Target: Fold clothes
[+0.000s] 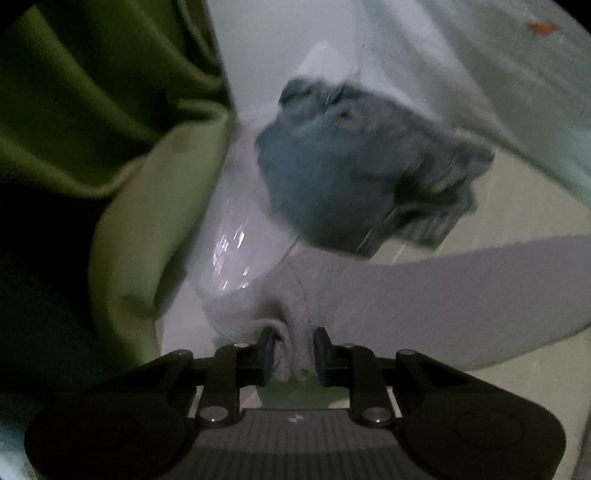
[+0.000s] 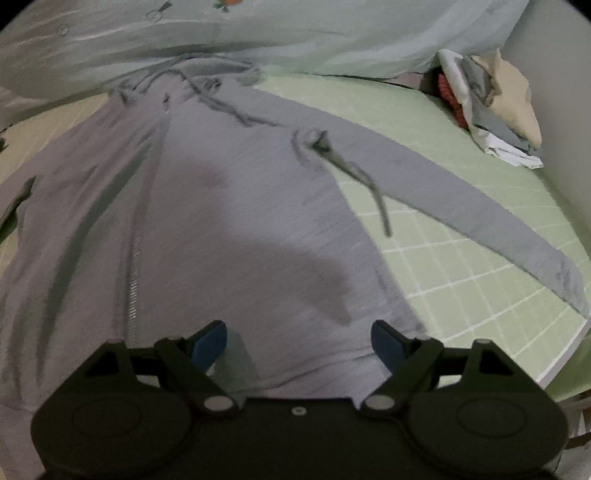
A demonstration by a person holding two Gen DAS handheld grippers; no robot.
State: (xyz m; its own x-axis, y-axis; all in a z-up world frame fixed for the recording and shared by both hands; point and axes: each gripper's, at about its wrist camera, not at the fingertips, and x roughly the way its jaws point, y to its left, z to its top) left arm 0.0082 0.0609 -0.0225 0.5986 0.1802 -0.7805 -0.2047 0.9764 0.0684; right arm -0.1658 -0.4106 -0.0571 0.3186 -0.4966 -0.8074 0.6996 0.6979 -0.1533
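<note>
A grey zip-up hoodie [image 2: 229, 206] lies spread face up on a green gridded mat [image 2: 461, 266], its hood at the far end and one sleeve [image 2: 461, 206] stretched out to the right. My right gripper [image 2: 299, 343] is open and empty just above the hoodie's bottom hem. My left gripper [image 1: 293, 354] is shut on the cuff of the hoodie's other sleeve [image 1: 424, 295], which runs off to the right. The fabric bunches between the pads.
A crumpled blue-grey garment [image 1: 354, 173] lies ahead of the left gripper, with green cloth [image 1: 110, 129] at the left. A pale light-green sheet [image 2: 332, 33] lies along the far edge. A pile of folded clothes [image 2: 491, 110] sits at the far right by a wall.
</note>
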